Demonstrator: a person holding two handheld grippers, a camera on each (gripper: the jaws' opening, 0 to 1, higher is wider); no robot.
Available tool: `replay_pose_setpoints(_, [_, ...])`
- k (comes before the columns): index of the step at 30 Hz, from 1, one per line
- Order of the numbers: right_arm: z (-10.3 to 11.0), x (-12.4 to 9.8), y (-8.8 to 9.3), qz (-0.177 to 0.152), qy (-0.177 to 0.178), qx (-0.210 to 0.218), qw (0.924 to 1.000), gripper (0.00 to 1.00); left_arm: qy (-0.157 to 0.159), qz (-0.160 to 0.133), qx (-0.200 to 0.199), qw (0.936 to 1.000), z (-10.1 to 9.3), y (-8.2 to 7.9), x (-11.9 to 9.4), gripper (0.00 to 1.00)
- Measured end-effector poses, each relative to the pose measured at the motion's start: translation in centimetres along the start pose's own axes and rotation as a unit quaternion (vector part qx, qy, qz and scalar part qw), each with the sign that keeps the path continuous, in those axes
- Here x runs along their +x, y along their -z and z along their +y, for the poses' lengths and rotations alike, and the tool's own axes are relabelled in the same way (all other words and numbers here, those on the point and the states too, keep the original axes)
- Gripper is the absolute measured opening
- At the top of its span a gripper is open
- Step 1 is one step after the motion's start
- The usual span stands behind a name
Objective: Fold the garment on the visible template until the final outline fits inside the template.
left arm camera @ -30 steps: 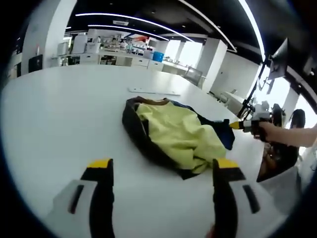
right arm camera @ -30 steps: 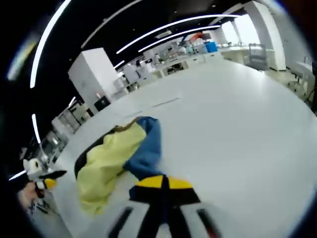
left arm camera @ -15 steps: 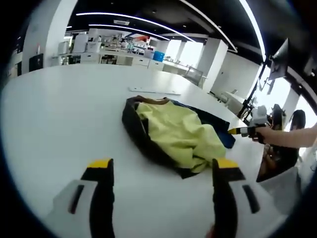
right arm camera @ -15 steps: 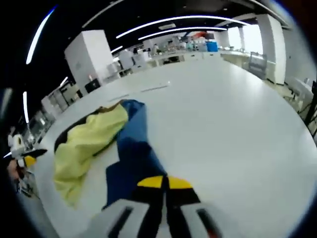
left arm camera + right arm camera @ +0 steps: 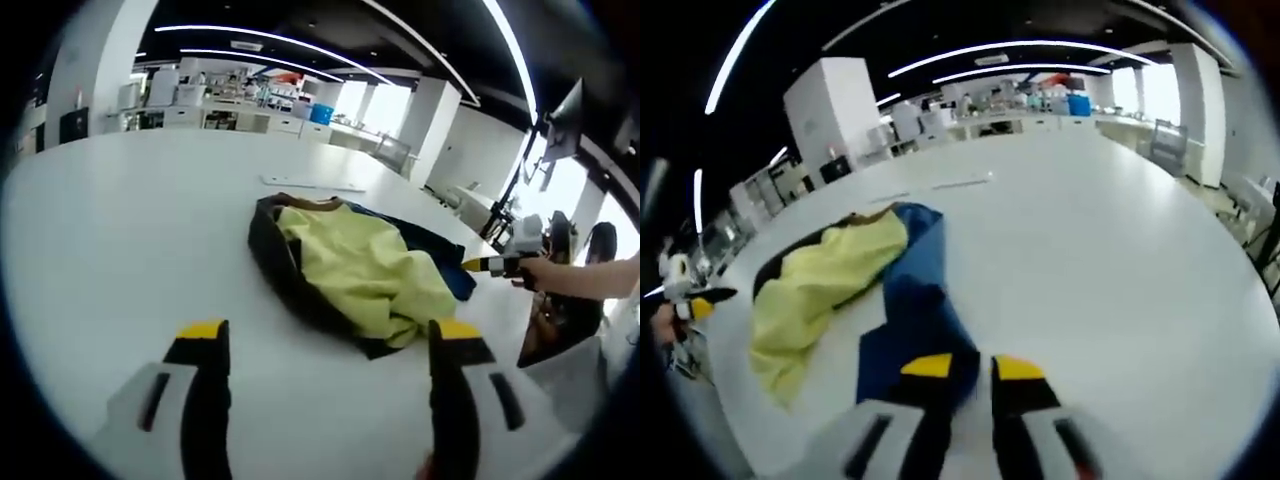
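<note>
White and broad, the table (image 5: pixel 90 230) of an open-plan office carries a crumpled garment (image 5: pixel 355 270), yellow lining up with dark and blue panels around it, lying near the table's middle just short of a thin strip (image 5: pixel 312 185) that lies flat on the tabletop. Left gripper (image 5: pixel 330 345) hovers on the near side of the garment, jaws wide apart and empty. Right gripper (image 5: pixel 964 368) sits at the garment's blue edge (image 5: pixel 910 320) with its jaws slightly parted, cloth beside the left tip; whether they pinch it cannot be told.
</note>
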State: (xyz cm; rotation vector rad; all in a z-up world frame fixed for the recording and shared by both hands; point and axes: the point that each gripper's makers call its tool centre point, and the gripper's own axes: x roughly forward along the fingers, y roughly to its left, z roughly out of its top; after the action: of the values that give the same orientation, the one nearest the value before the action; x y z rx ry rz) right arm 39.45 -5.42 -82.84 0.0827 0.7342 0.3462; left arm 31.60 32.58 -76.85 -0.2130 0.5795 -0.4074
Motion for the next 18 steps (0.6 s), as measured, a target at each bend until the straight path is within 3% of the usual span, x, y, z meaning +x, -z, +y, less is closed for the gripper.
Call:
replay_pose_setpoints(7, [0.1, -1.0, -0.9, -0.032, 0.009, -0.039, 0.9987, 0.57, 0.003, 0.000, -0.002, 1.0000, -0.2, 0.1, 0.0, 0.79])
replay_pose_setpoints(15, [0.8, -1.2, -1.6, -0.044, 0.007, -0.084, 0.9955, 0.79, 0.004, -0.003, -0.002, 1.0000, -0.2, -0.1, 0.0, 0.79])
replay_pose_setpoints(18, [1.1, -1.3, -1.7, -0.043, 0.006, -0.093, 0.9947, 0.83, 0.005, -0.004, -0.003, 1.0000, -0.3, -0.1, 0.0, 0.79])
